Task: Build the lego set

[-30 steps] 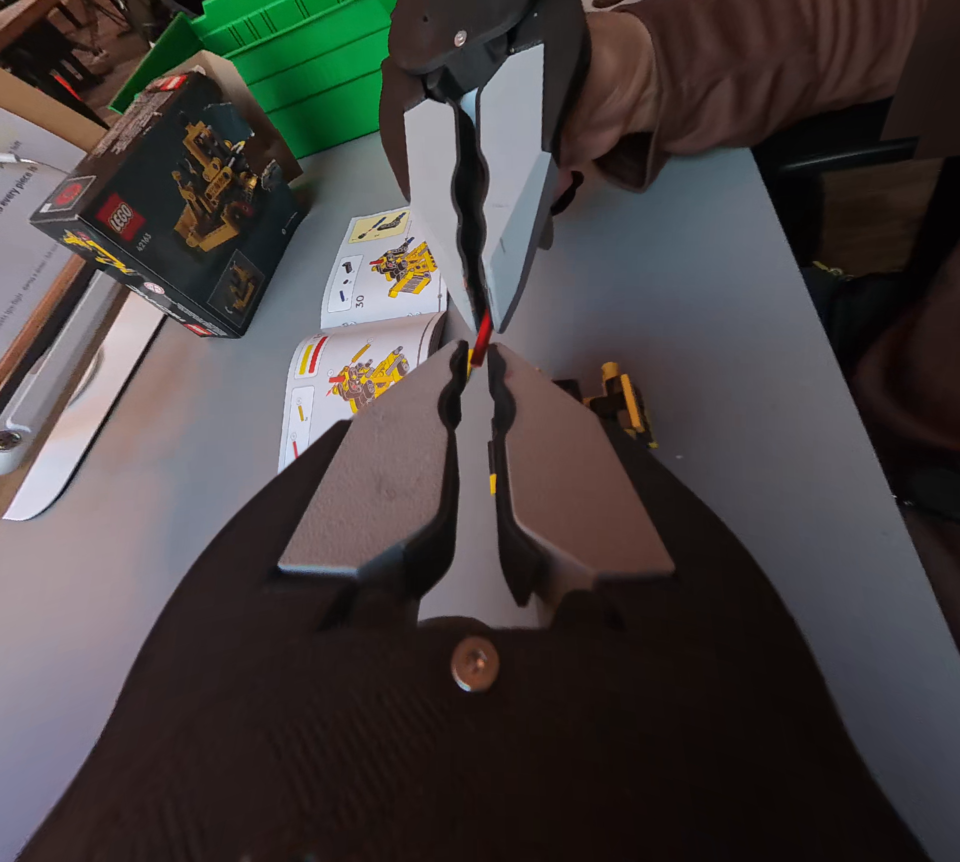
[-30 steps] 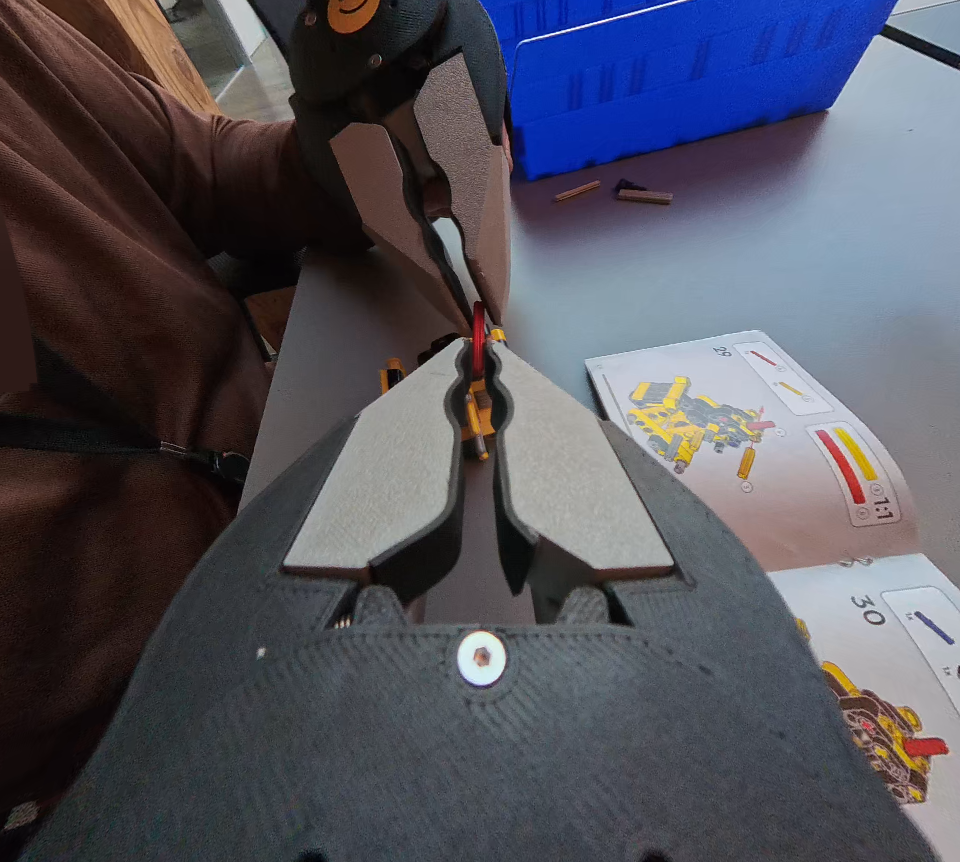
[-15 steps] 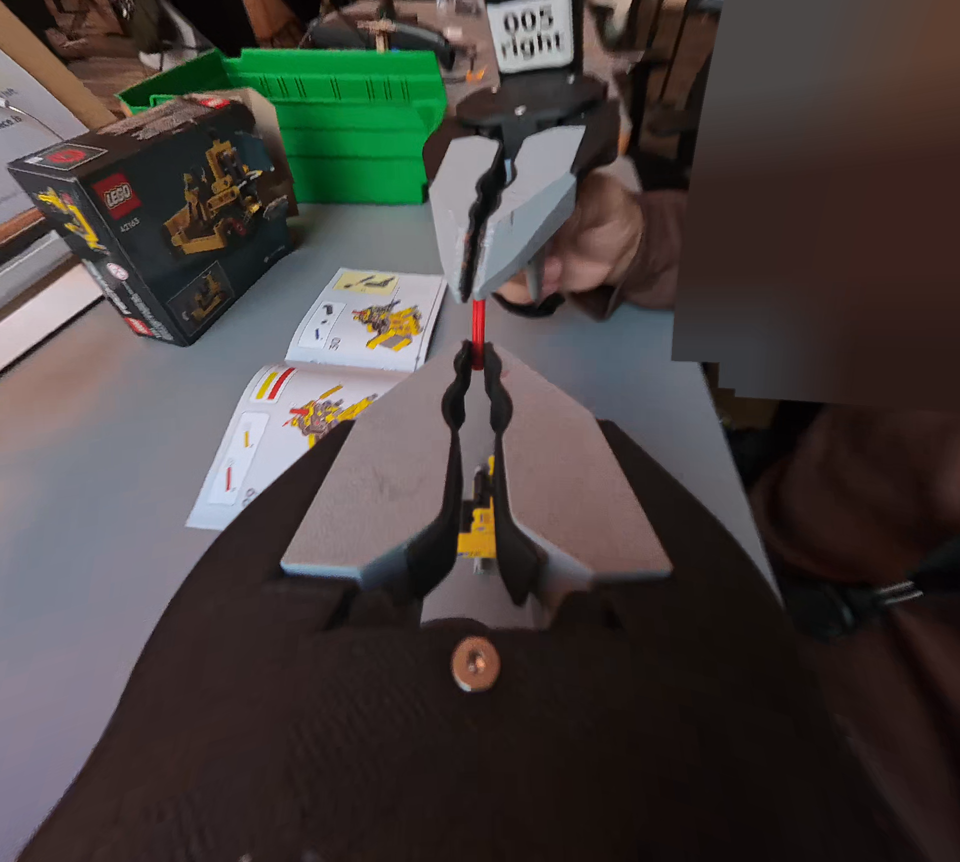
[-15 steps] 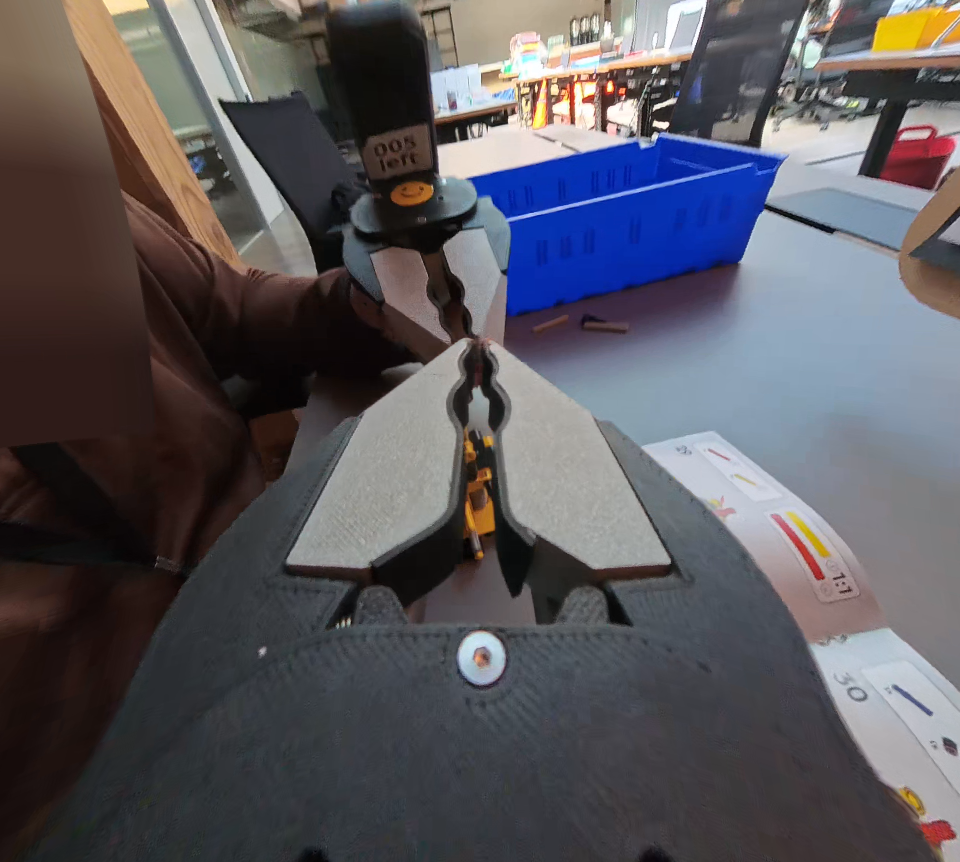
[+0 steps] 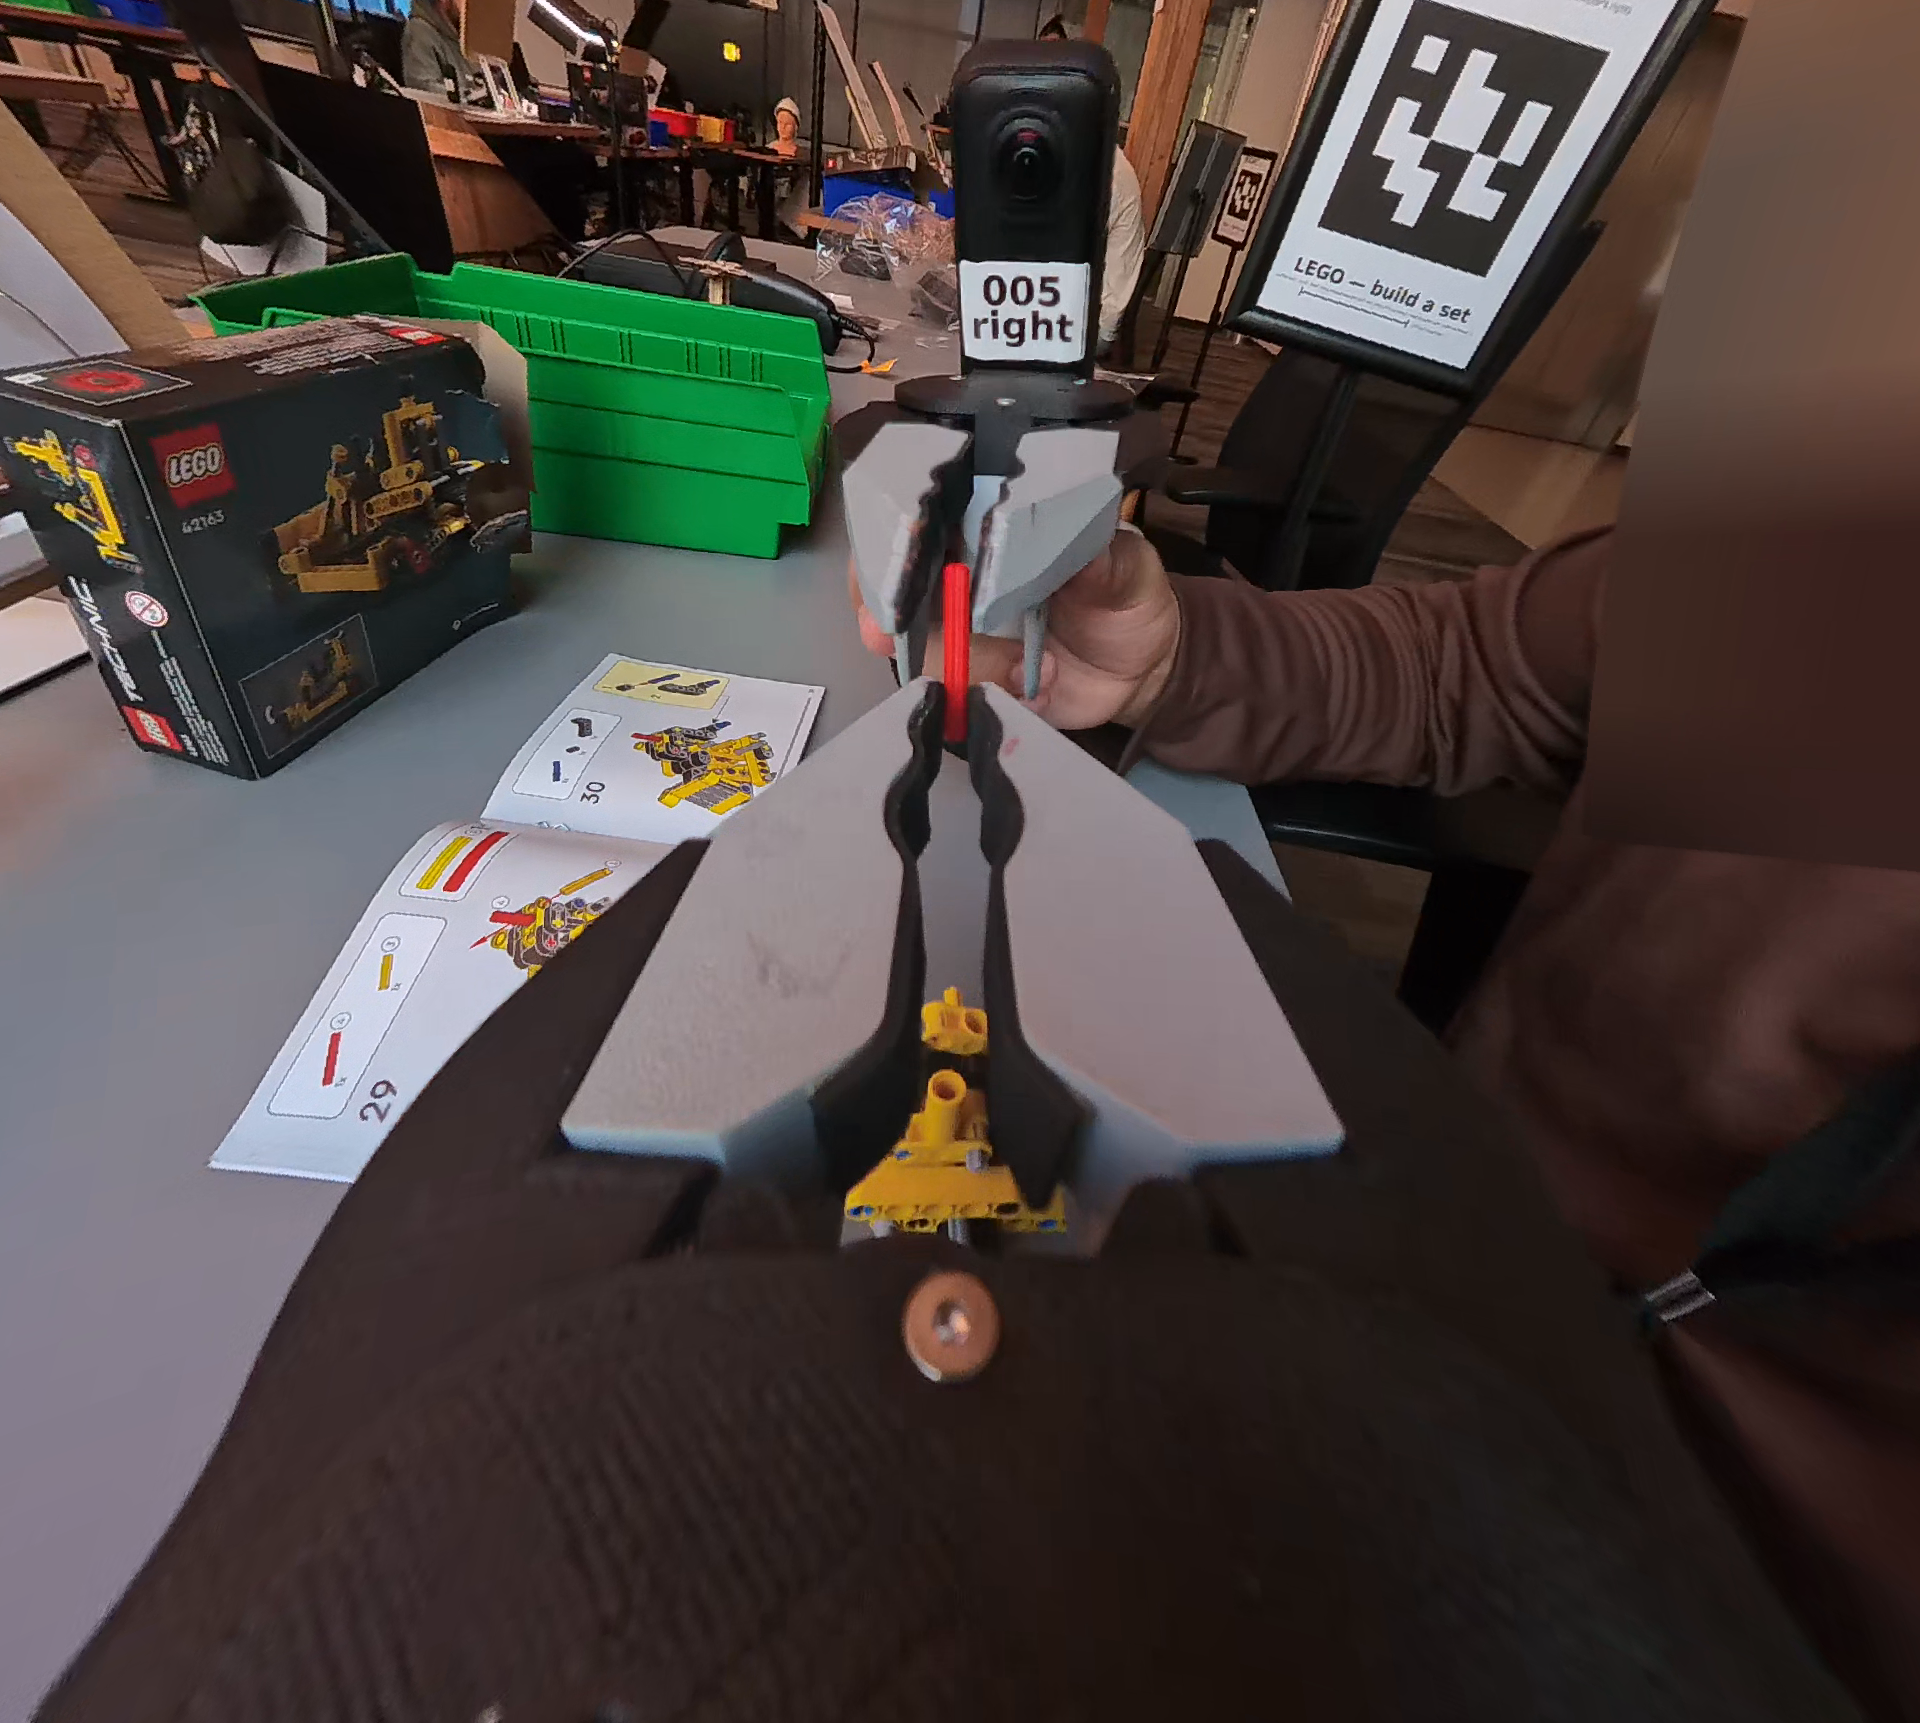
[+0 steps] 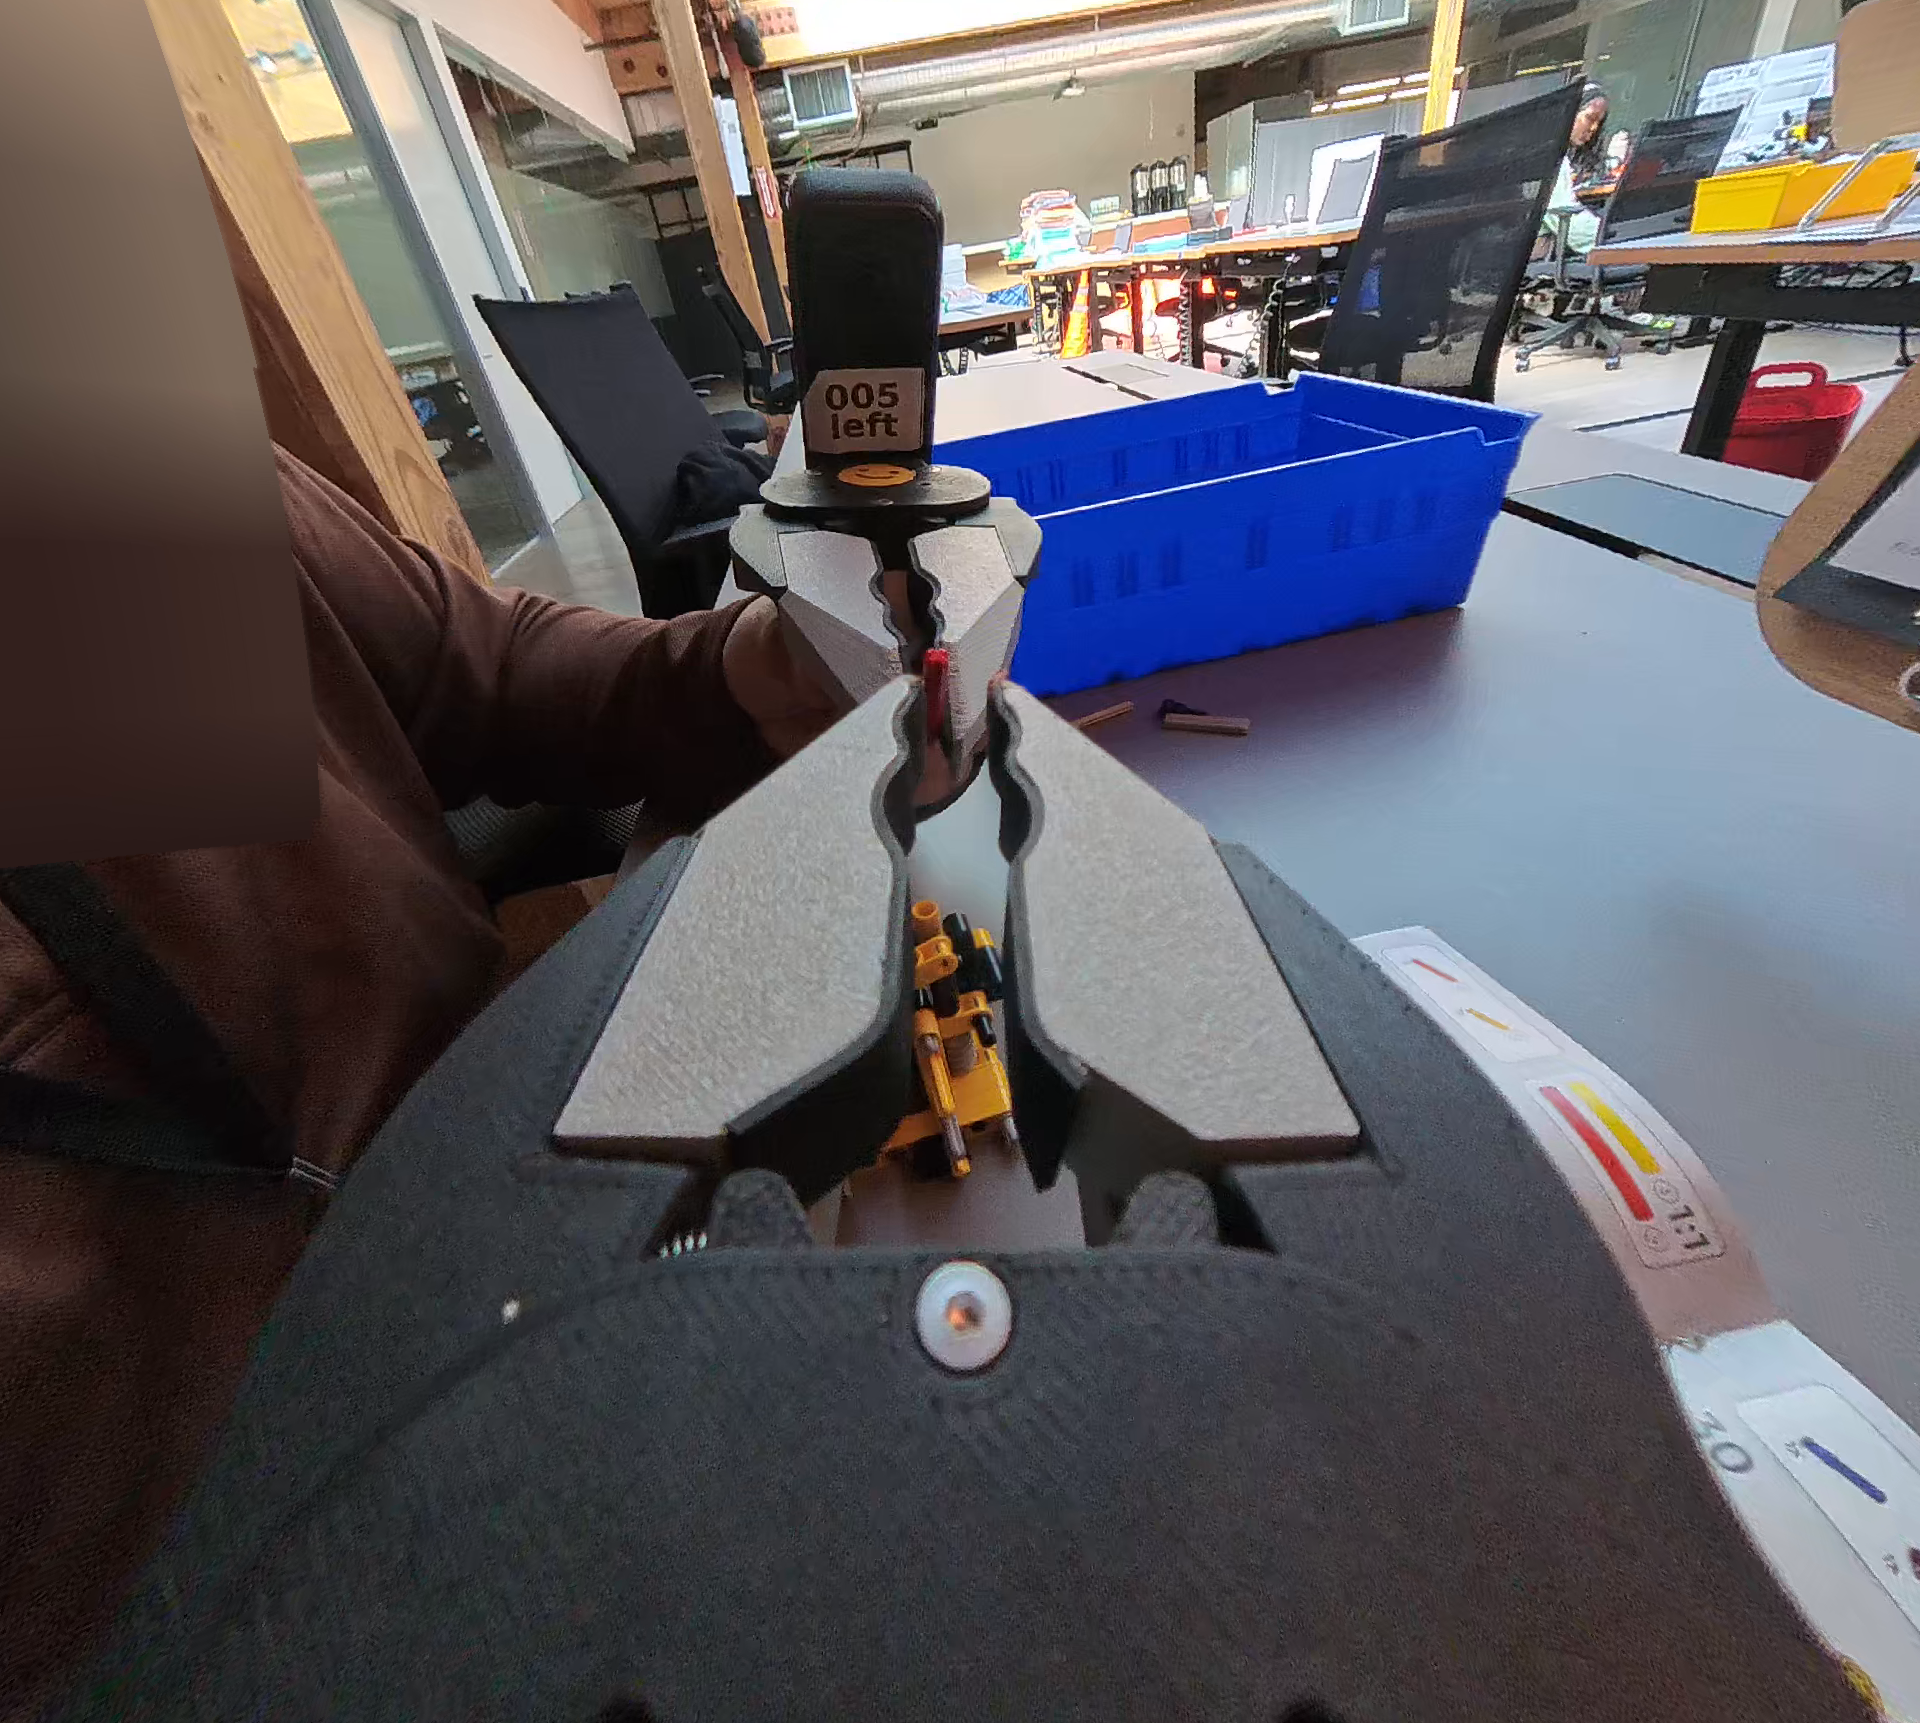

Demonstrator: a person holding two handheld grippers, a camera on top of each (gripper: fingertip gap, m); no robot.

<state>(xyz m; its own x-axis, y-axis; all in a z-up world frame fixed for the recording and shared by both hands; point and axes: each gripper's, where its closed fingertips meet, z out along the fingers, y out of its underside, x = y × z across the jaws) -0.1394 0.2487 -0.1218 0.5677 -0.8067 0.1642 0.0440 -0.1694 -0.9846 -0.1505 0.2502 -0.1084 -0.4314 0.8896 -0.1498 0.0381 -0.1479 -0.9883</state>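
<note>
My left gripper [image 5: 951, 717] is shut on the lower end of a thin red axle [image 5: 956, 634], which stands upright from its tips. My right gripper [image 6: 951, 702] faces it tip to tip. Its jaws stand a little apart on either side of the axle's end [image 6: 935, 676], with a gap on each side. In the left wrist view the right gripper [image 5: 964, 603] shows behind the axle. A yellow lego model [image 5: 951, 1143] lies on the grey table below both grippers, and also shows in the right wrist view [image 6: 951, 1050].
An open instruction booklet [image 5: 582, 842] lies on the table, with the black lego box [image 5: 260, 530] and a green bin [image 5: 665, 426] beyond it. A blue bin [image 6: 1247, 530] and small loose pieces [image 6: 1195, 719] sit on the other side. A sign stand [image 5: 1455, 146] stands past the table edge. Both grippers' tips are close together, under 4 cm apart.
Both grippers have risen and levelled out above the table. My right gripper's jaws have parted off the red axle. My left gripper keeps hold of it.
</note>
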